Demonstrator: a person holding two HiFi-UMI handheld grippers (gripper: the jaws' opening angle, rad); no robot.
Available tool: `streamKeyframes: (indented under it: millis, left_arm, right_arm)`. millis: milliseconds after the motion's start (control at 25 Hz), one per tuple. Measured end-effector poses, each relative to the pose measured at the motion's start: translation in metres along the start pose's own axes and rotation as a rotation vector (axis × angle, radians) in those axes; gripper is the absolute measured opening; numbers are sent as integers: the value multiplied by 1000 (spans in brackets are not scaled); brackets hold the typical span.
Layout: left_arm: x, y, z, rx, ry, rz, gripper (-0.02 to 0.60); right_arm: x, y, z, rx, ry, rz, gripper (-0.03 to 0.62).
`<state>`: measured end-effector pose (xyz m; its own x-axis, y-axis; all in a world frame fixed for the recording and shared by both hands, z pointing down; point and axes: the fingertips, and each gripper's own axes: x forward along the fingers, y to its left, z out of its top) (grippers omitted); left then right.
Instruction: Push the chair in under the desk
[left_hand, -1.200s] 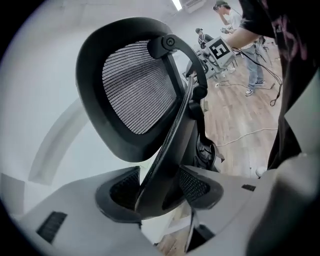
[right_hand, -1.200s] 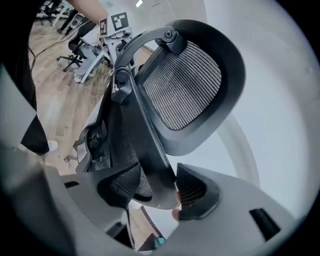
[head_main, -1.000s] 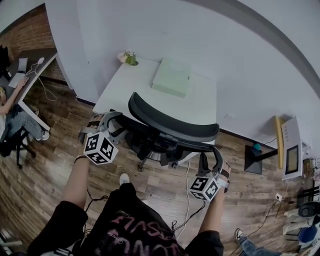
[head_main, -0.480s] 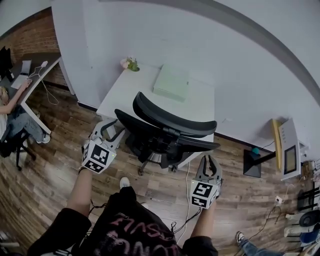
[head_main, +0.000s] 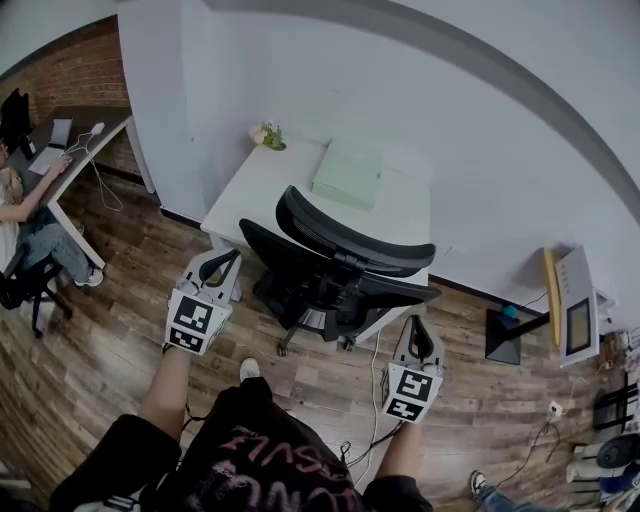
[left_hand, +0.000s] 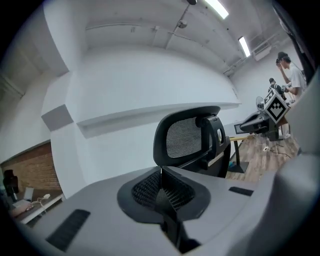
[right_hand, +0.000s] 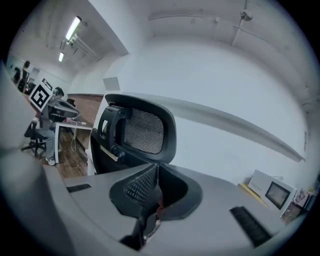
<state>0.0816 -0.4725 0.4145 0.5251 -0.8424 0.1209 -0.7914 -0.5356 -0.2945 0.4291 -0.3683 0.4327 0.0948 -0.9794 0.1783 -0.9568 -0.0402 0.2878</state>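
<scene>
White desk (head_main: 268, 188): green box (head_main: 347, 174), small plant (head_main: 268, 136). Wood floor (head_main: 100, 330): chair (head_main: 335, 275).

My head view is bright and evenly lit, with soft light from overhead and no hard glare. The white rectangular desk top (head_main: 270, 185) is close to washed out against the pale wall. The black mesh-backed office chair (head_main: 330, 280) reads as a nearly solid dark mass with little detail. Shadows on the brown wood-plank floor (head_main: 100, 330) are faint and soft-edged. The wide lens bends straight lines into arcs towards the edges.

In both gripper views the corners go black, and whatever lies nearest the lens is soft. A long ceiling strip light (left_hand: 218, 7) burns out at the top of the left gripper view. Another strip light (right_hand: 73, 27) glares at upper left in the right gripper view.
</scene>
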Motion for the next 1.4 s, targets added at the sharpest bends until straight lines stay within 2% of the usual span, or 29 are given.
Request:
streamKeyframes:
  millis: [80, 200, 480, 960, 1400]
  left_arm:
    - [-4, 0, 5, -27, -20, 6, 18]
    - [-9, -1, 12, -28, -42, 11, 15]
    - [-14, -5, 23, -85, -82, 11, 14]
    - [-20, -2, 33, -91, -86, 33, 14]
    - [-24, -10, 38, -75, -81, 43, 14]
  right_arm:
    - [-5, 1, 3, 47, -13, 0, 31]
    - [-10, 1, 6, 94, -26, -8, 31]
    - [-17, 0, 5, 96, -32, -27, 29]
    - [-29, -24, 16, 101, -58, -68, 26]
    - [-30, -18, 12, 84, -58, -33, 26]
